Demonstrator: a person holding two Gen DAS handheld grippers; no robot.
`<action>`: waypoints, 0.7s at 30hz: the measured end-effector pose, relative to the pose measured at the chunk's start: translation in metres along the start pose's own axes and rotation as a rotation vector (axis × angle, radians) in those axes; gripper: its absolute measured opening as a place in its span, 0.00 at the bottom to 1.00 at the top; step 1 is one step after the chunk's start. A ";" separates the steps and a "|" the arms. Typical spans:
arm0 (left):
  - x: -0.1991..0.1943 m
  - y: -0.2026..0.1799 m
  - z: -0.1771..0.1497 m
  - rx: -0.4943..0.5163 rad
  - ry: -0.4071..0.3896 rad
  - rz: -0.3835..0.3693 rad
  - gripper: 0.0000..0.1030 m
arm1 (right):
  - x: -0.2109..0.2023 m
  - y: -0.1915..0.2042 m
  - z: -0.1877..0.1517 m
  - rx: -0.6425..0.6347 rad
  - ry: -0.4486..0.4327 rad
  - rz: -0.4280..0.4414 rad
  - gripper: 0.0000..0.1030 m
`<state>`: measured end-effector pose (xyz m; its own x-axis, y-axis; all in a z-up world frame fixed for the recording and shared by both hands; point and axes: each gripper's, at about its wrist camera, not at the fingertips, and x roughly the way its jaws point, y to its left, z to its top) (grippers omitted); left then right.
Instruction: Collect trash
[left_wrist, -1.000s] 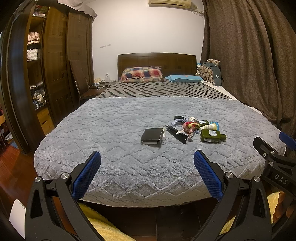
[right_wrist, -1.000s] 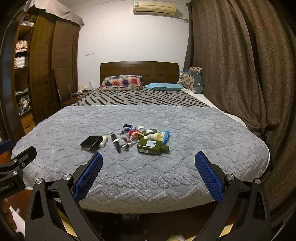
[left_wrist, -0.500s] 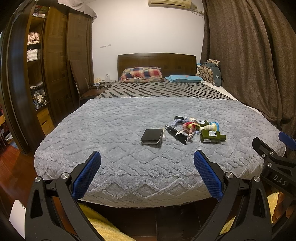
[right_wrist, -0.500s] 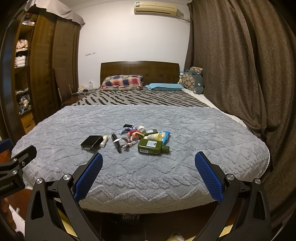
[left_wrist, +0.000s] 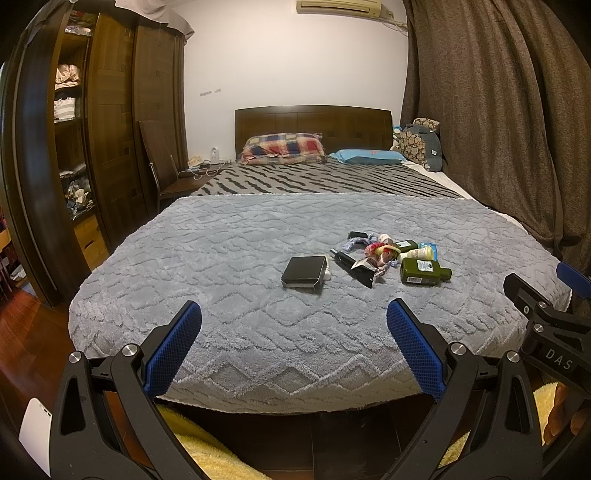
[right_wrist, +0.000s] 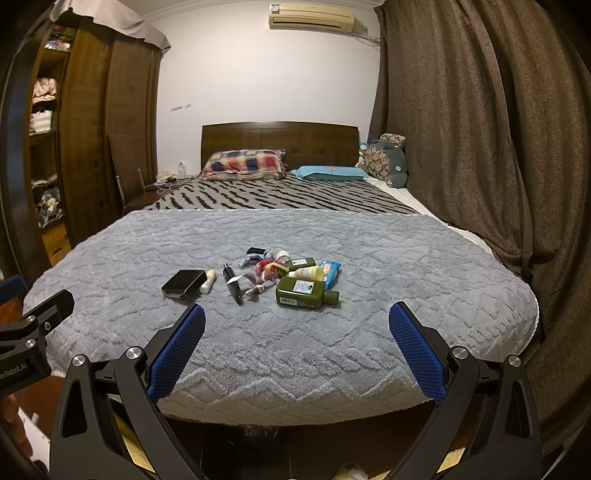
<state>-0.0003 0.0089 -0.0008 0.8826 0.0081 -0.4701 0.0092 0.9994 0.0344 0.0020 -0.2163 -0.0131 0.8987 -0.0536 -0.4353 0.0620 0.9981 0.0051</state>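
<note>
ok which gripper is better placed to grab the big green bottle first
Probably right. The green bottle lies near the centre of the right gripper view, while it sits off to the right of the left gripper. Both are open and short of the bed.

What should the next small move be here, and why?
Probably bring the right tool forward over the bed toward the large green bottle. Both tools are open and empty, short of the grey blanket's near edge, and that bottle is the nearest piece of the litter cluster on its side.
</note>
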 end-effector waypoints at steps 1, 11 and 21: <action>0.000 0.000 0.000 0.000 0.000 -0.001 0.92 | 0.000 0.000 0.000 0.000 0.001 0.000 0.97; -0.002 0.001 0.000 -0.001 0.001 0.003 0.92 | 0.000 0.001 -0.001 -0.001 0.002 0.000 0.97; -0.001 0.000 0.000 0.000 0.001 0.002 0.92 | 0.000 0.001 -0.001 -0.001 0.004 0.000 0.97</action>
<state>-0.0017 0.0088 -0.0005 0.8819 0.0106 -0.4713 0.0070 0.9993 0.0354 0.0021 -0.2150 -0.0142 0.8969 -0.0539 -0.4390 0.0617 0.9981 0.0037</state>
